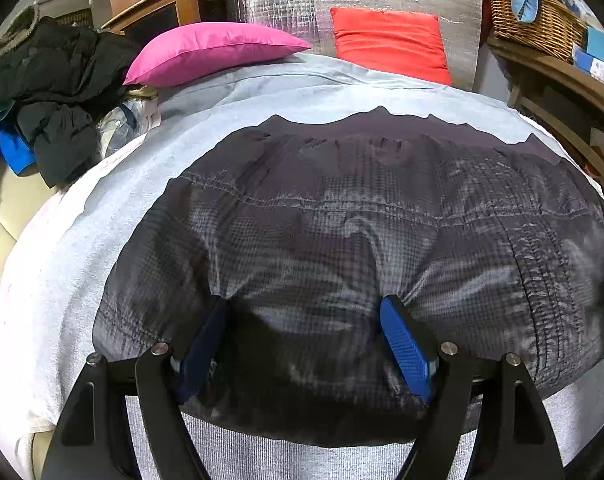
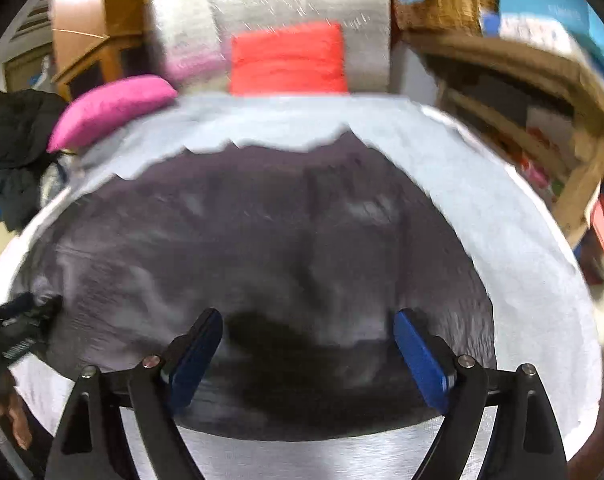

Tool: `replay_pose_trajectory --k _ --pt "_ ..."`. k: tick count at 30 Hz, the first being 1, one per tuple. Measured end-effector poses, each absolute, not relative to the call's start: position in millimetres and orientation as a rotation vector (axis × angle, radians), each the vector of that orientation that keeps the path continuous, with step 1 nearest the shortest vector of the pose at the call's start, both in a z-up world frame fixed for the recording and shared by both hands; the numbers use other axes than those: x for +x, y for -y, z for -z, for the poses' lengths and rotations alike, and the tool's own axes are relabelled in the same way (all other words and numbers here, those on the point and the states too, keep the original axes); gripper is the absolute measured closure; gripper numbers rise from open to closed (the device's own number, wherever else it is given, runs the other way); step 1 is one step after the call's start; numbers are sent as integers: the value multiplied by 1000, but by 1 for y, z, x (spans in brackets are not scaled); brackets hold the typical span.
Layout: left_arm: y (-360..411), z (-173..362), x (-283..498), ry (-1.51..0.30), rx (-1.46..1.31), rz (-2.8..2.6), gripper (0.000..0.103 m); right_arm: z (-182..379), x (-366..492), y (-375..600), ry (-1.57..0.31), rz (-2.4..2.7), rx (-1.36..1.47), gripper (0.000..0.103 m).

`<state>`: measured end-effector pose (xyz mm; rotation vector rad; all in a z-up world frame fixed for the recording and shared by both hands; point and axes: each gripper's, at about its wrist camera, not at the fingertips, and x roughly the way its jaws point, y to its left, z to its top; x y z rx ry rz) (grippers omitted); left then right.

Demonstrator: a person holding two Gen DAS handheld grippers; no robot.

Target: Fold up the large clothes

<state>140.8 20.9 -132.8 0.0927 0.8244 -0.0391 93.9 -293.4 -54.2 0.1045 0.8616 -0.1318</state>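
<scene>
A dark grey checked garment (image 1: 362, 240) lies spread on a pale sheet (image 1: 53, 272), with a waistband or hem at its far edge. My left gripper (image 1: 304, 308) is open, its blue pads (image 1: 406, 348) pressing into the near part of the cloth, with a bulge of fabric between them. In the blurred right wrist view the same garment (image 2: 261, 248) fills the middle. My right gripper (image 2: 308, 320) is open over its near edge, holding nothing. The left gripper and hand (image 2: 9, 340) show at that view's left edge.
A pink pillow (image 1: 209, 52) and a red cushion (image 1: 390, 44) lie at the far side against a silver padded wall. Dark jackets (image 1: 49, 92) are heaped at the left. A wooden shelf with a wicker basket (image 1: 538, 20) stands at the right.
</scene>
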Motion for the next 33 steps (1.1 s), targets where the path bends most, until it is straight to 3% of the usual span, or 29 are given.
replay_pose_trajectory --k 7,14,22,26,33 --pt "-23 105 125 -751 49 66 23 27 70 315 -777 107 265 13" --pt "-68 115 105 -779 -149 22 23 65 24 344 -857 56 595 13" --pt "-114 126 97 -837 -293 -67 23 78 42 358 -857 33 797 13" --pt "-113 117 86 -834 -290 -63 23 68 35 344 -852 41 724 13" --pt "-66 88 67 -831 -156 15 17 20 23 247 -848 9 216 10"
